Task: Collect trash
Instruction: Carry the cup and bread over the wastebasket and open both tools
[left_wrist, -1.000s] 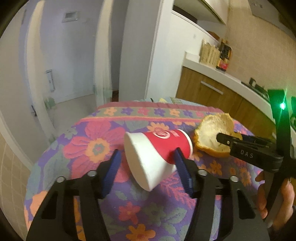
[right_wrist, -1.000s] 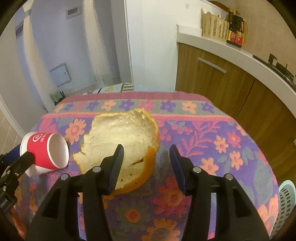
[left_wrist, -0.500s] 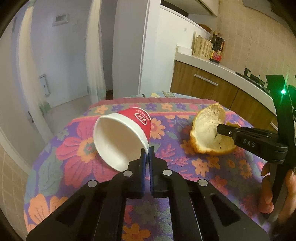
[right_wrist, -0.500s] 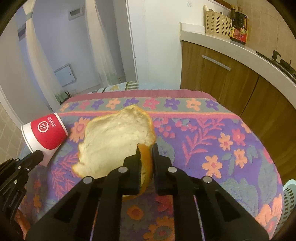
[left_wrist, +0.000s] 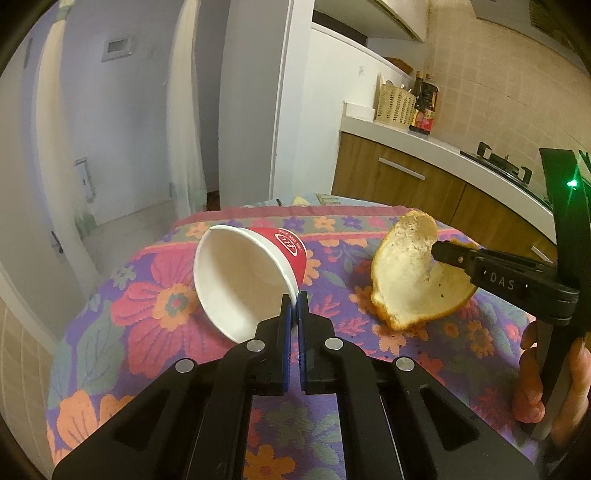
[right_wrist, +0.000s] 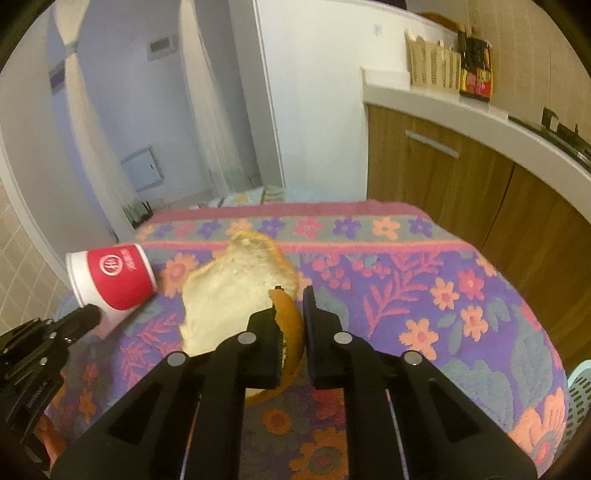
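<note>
While left gripper (left_wrist: 294, 308) pinches rim of paper cup (left_wrist: 245, 280), mouth at 6 o'clock, nothing visible inside, right gripper (right_wrist: 293, 314) clamps peel (right_wrist: 236, 295) above tablecloth (right_wrist: 424, 295); basket (right_wrist: 580, 398) at 4 o'clock, contents hidden.

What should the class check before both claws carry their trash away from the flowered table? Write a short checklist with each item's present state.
1. Left claw shut on the rim of the red-and-white paper cup: ok.
2. Right claw shut on the edge of the large orange-skinned peel: ok.
3. Cup empty inside: ok, its white interior shows nothing.
4. Cup and peel apart from each other: ok.
5. Both items lifted off the flowered tablecloth: cannot tell.
6. Pale blue slotted basket at the table's right edge is the bin: cannot tell.
</note>
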